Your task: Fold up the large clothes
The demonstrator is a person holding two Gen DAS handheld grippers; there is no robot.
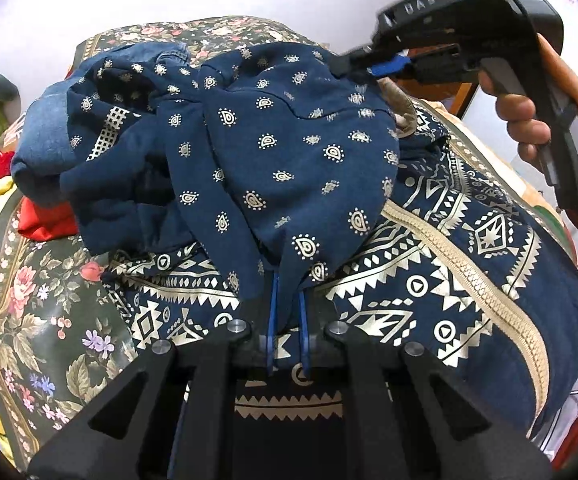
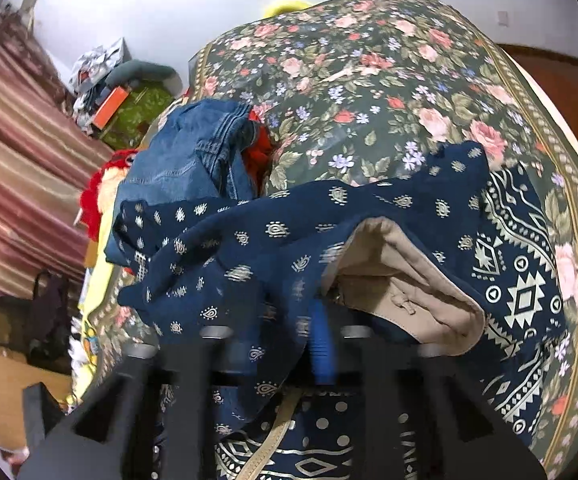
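A large navy garment (image 1: 289, 152) with gold paisley dots and a geometric gold border (image 1: 449, 280) lies bunched on the floral bed cover. My left gripper (image 1: 287, 316) is shut on a fold of its cloth near the bottom centre. My right gripper (image 1: 373, 66), held by a hand at upper right, is shut on the garment's far edge near a beige lining. In the right wrist view the garment (image 2: 289, 240) drapes over the right gripper (image 2: 313, 340), which pinches the cloth beside the beige lined opening (image 2: 401, 280).
A floral bed cover (image 2: 369, 80) spreads under the garment. A blue denim piece (image 2: 185, 156) and a red cloth (image 2: 257, 156) lie at the far left, also in the left wrist view (image 1: 41, 128). Striped curtain (image 2: 17, 160) stands at left.
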